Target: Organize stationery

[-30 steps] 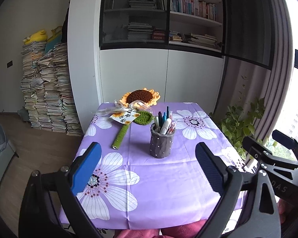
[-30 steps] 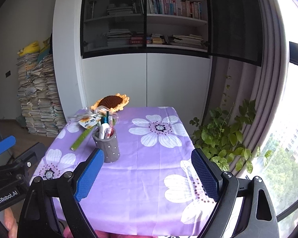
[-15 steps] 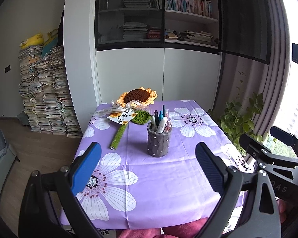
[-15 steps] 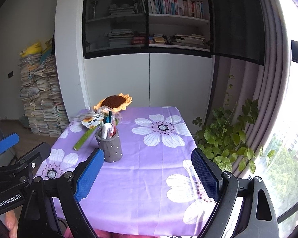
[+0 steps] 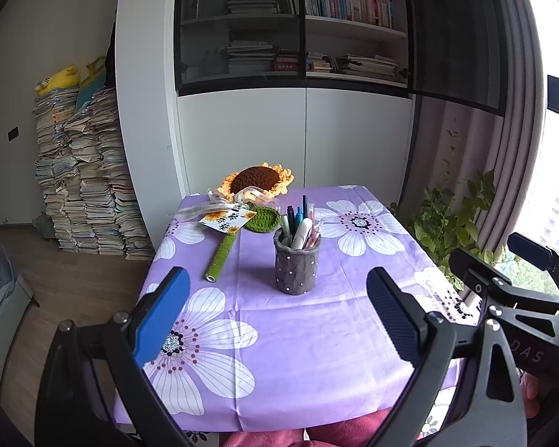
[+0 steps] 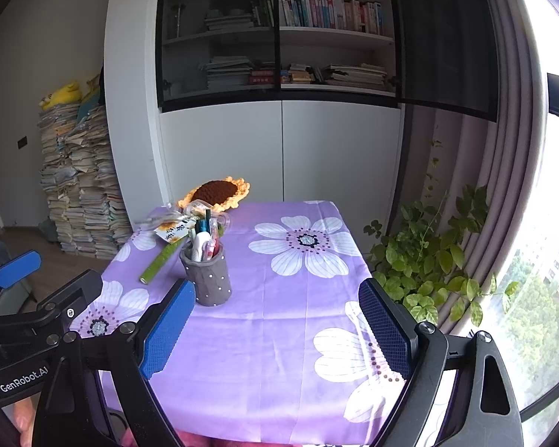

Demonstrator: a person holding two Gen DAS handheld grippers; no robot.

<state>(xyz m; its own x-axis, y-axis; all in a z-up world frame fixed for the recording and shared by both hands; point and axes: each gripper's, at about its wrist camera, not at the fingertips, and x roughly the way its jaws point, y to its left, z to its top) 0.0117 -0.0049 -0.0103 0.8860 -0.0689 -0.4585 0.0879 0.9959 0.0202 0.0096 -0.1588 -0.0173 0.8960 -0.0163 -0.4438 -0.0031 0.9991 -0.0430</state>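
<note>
Both tongs hang over the near edge of the tabletop (image 5: 316, 372), which wears a purple cloth printed with white flowers, and both are spread wide with nothing between their blue pads. The left tongs (image 5: 279, 320) and the right tongs (image 6: 279, 331) point forward and slightly downward across the cloth, side by side.

The stationery sits in a grey dotted pen holder (image 5: 297, 266), upright near the middle of the tabletop, a little toward its left side. Pens and markers (image 5: 298, 223) stand in it, tips up, leaning a little. Nothing loose that reads clearly as a pen lies on the cloth; if any does, it is too small to tell.

Beyond the holder, toward the far left corner, lies a crocheted sunflower (image 5: 257, 180) with a ribboned tag (image 5: 227, 219); its green wrapped stem (image 5: 221, 257) runs from the far edge back toward the near left, long axis roughly along the line the tongs point.

The relation that matters: the pen holder is straight ahead of the left tongs, almost centred between the pads in the left wrist view. From the right tongs it lies ahead and off to the left, just beyond the left pad. By that judgement the left hand has the more direct reach
</note>
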